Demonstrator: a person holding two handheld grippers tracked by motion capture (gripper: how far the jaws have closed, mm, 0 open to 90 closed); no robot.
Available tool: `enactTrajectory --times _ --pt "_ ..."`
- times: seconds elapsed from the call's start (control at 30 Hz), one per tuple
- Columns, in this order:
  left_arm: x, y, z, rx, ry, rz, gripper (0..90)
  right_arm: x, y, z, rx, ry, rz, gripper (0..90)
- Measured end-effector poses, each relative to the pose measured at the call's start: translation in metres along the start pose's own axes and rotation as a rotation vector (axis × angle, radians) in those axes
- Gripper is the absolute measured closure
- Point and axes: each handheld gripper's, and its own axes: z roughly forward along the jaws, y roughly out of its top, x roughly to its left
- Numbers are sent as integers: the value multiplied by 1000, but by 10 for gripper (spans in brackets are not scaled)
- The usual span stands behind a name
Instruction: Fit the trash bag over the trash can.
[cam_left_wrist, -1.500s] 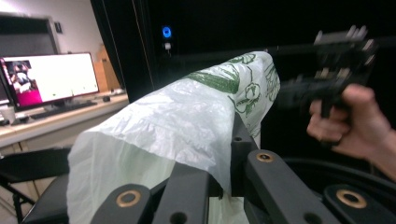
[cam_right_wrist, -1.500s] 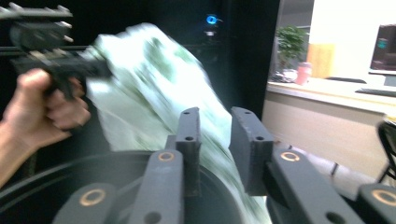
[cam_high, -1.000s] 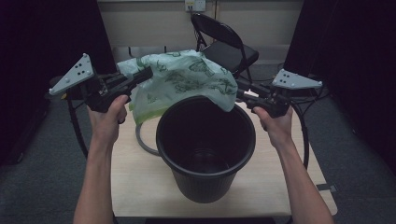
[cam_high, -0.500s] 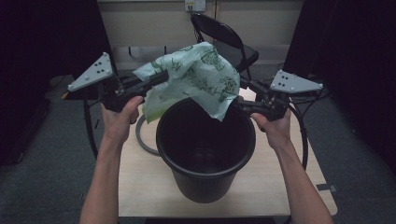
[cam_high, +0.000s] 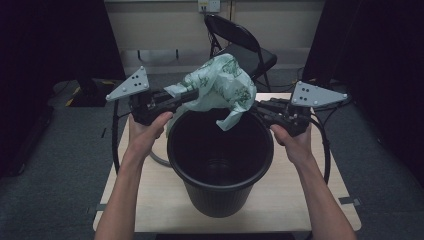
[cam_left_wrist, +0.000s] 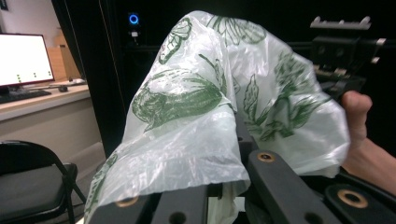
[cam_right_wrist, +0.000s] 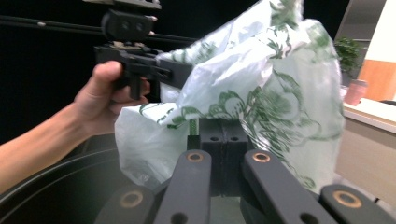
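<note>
A thin white plastic bag (cam_high: 220, 85) printed with green leaves hangs bunched over the open mouth of a black bucket (cam_high: 175, 155) on the table. My left gripper (cam_high: 192, 95) holds the bag's left side from the bucket's far-left rim; in the left gripper view the bag (cam_left_wrist: 210, 107) drapes over and hides the fingertips. At the far-right rim my right gripper (cam_high: 256, 107) is shut on the bag's other side. The right gripper view shows its pads (cam_right_wrist: 212, 135) pressed together with the bag (cam_right_wrist: 261, 93) between them. A loose corner dangles into the bucket.
The bucket stands mid-way on a small wooden table (cam_high: 300, 200). A black folding chair (cam_high: 240, 45) stands behind the table. A grey cable loop (cam_high: 157, 159) lies left of the bucket. Dark curtains flank both sides. A lit monitor (cam_left_wrist: 23, 60) sits on a desk.
Both grippers have come closer together over the bucket. The bag, spread wide a second ago, is now bunched up between them and sits higher.
</note>
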Motion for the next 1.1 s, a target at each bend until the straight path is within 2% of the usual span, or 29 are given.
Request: enactTrajectory --times 0.17,0.27,0.33,0.43,0.5,0.57,0.73,0.83,1.0,1.03,1.1 --pt "-5 -11 -3 21 -7 0 888 9 -3 -8 -5 38 9 900" --pt "-12 -14 -9 -6 -64 -9 887 16 -5 -17 -23 62 13 900" --pt "-16 -15 -14 -20 -63 -5 887 19 -7 -23 -34 72 21 900" --pt "-21 -23 -18 6 -58 3 887 18 -16 -27 -1 59 37 900" --pt "-22 -29 -19 38 -45 10 887 16 -25 -28 45 27 39 900" --pt "-22 -36 -22 51 -53 2 888 14 -34 -30 76 4 41 900" --pt "-18 -43 -31 74 -33 -4 887 5 -45 -42 98 -56 44 686" --pt "-14 -43 -38 71 -23 2 887 -3 -48 -50 100 -108 48 670" --pt "-9 -44 -44 53 -15 -15 870 -16 -55 -53 116 -201 72 683" --pt "-10 -45 -43 57 -19 -15 837 -20 -55 -51 120 -224 75 673" --pt "-12 -44 -41 68 -8 -3 756 -24 -52 -46 113 -238 73 660"
